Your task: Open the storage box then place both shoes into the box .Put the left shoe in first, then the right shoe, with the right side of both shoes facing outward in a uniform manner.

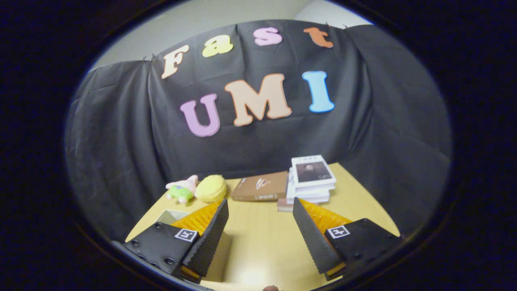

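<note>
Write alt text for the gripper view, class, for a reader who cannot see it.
The gripper is open and empty above a yellow table. Beyond its fingers lie a brown book, a stack of books, a yellow plush and a pink-and-green plush.

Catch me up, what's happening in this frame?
The hand-held gripper hovers over the yellow table, its fingers spread wide with nothing between them. Partly hidden behind one finger sits a pale open box. Beyond the fingers, by the black cloth wall, lie a small plush toy, a yellow plush, a brown box and a stack of books. No shoe is being handled yet.
</note>
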`<action>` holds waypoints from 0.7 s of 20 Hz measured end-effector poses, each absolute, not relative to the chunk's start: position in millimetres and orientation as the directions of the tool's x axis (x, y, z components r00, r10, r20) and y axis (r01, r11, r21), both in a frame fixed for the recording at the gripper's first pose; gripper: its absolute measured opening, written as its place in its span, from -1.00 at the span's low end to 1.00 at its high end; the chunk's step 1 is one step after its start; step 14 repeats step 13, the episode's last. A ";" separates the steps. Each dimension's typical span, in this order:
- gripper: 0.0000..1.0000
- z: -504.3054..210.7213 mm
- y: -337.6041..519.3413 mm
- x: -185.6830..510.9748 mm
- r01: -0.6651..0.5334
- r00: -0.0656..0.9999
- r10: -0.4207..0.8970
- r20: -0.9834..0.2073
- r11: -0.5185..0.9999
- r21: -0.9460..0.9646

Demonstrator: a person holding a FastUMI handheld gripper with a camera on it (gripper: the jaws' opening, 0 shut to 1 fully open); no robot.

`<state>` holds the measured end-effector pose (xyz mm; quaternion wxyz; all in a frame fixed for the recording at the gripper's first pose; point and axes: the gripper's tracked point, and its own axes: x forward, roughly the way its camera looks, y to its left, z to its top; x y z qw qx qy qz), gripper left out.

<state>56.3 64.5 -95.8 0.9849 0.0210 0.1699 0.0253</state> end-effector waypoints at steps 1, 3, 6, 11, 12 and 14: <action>1.00 -86.2 52.1 57.9 -0.020 0.955 0.026 -0.296 0.999 0.026; 1.00 -63.1 32.1 58.7 0.018 0.973 -0.021 -0.231 1.000 -0.014; 1.00 -35.5 18.2 56.5 0.051 0.987 -0.055 -0.151 0.998 -0.031; 1.00 -8.0 12.9 43.5 0.049 0.996 -0.047 -0.075 0.999 0.014; 1.00 -3.4 12.2 41.6 0.049 0.997 -0.048 -0.057 0.999 0.014; 1.00 -0.2 10.5 40.0 0.049 0.998 -0.049 -0.041 0.999 0.009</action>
